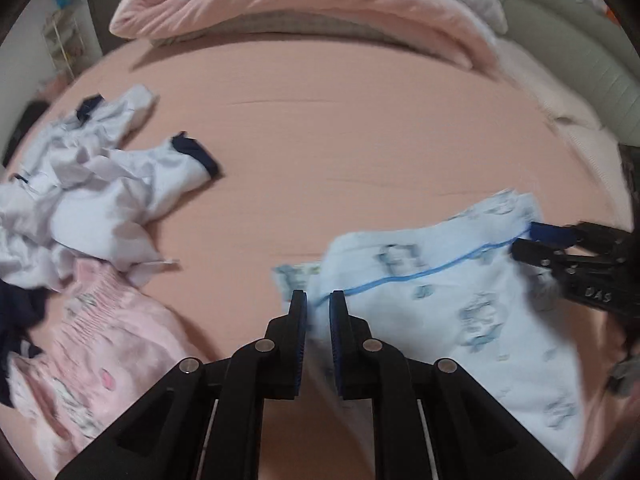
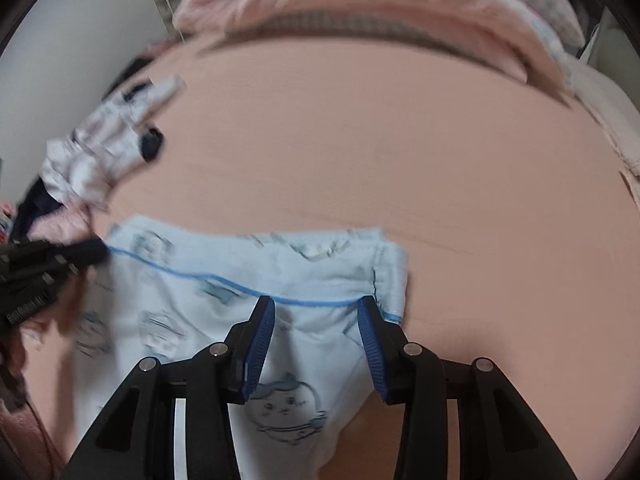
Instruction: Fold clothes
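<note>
A light blue garment (image 1: 452, 300) with cartoon prints and a blue piped edge lies on the pink bed sheet (image 1: 340, 140). My left gripper (image 1: 318, 300) is shut on the left end of that piped edge, with cloth pinched in the narrow gap. In the right wrist view the same gripper (image 2: 94, 254) shows blurred at the garment's (image 2: 192, 312) left corner. My right gripper (image 2: 316, 308) stands open over the piped edge near the garment's right end, fingers wide apart with cloth beneath them. It appears at the right of the left wrist view (image 1: 524, 242).
A crumpled white garment with navy trim (image 1: 100, 184) and a pink smocked garment (image 1: 92, 340) lie heaped at the left. A rolled pink duvet (image 1: 304, 4) lies across the far side of the bed. Bare sheet (image 2: 380, 140) spreads between them.
</note>
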Tool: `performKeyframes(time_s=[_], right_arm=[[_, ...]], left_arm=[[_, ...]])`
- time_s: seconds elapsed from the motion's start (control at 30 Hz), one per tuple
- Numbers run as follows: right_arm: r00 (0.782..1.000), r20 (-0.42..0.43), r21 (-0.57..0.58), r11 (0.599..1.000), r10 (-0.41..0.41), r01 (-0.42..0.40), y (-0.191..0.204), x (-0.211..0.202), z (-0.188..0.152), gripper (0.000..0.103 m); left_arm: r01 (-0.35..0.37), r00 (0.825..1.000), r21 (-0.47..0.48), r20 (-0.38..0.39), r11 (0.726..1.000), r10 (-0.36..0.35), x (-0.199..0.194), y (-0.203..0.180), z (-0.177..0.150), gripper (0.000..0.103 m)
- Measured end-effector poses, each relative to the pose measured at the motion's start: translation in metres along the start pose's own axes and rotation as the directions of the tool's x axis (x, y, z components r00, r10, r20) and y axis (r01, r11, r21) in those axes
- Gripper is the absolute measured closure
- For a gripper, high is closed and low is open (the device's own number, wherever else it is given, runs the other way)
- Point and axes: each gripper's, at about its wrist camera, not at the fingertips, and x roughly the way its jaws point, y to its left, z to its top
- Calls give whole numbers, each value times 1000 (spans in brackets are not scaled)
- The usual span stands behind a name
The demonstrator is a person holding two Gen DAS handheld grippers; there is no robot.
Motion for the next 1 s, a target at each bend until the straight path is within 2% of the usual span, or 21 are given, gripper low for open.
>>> performKeyframes(time_s=[0.07,0.17,0.2,0.3,0.4,0.47,0.5,0.57,0.67,0.7,0.8,0.83,0.87,0.93,0.97,1.0], right_arm=[[999,25,-37,998,43,-42,13,-13,2,60],[998,-20,-113,992,57,-59,27,-14,-2,60],[998,-36,-115,992,44,-48,25,-7,-3,59],[997,-82,-120,993,4,-14,18,11,-6,60],[997,-79,-95,995,-11,3,8,12,-10,62],[997,-26,-70,995,-71,69,2,-1,-10,62],[997,-24,-66,995,-74,73,1,0,-9,62],[996,-22,-57,995,-81,80,0,1,-8,61],[996,-17,-44,995,-92,91,-3,3,-6,60],[995,-16,-39,995,-96,95,-4,3,-5,60],[994,-12,-26,994,-106,106,-6,5,-3,60],[994,-11,-22,994,-110,110,-7,5,-2,60],[993,-11,-18,993,-117,117,-8,7,-2,60],[986,-22,-11,986,-167,167,-11,18,-2,60],[982,-29,14,982,-187,187,-19,22,-4,60],[987,-27,58,985,-159,160,-27,19,-6,60]], left_arm=[[74,997,61,14,995,-75,-6,-18,-5,93],[161,987,141,2,977,-162,3,-38,-2,93],[165,986,166,-19,972,-165,10,-41,-2,93],[76,995,169,-70,983,-65,38,-31,-2,93],[2,999,124,-50,992,4,44,-8,6,93],[-59,998,109,-14,992,61,40,1,12,93],[-79,997,92,7,993,79,36,7,15,93],[-20,999,33,32,999,19,28,17,18,93],[-53,996,75,72,996,48,19,11,17,93],[-44,996,91,81,995,37,16,8,17,93],[54,997,101,55,993,-60,20,-1,19,93],[59,997,114,36,992,-63,24,-8,19,93],[57,998,128,15,990,-59,29,-15,17,93],[-21,1000,139,-13,990,23,41,-18,13,93],[-37,999,114,-24,993,40,45,-13,13,93],[-46,998,81,-36,996,49,48,-6,14,93]])
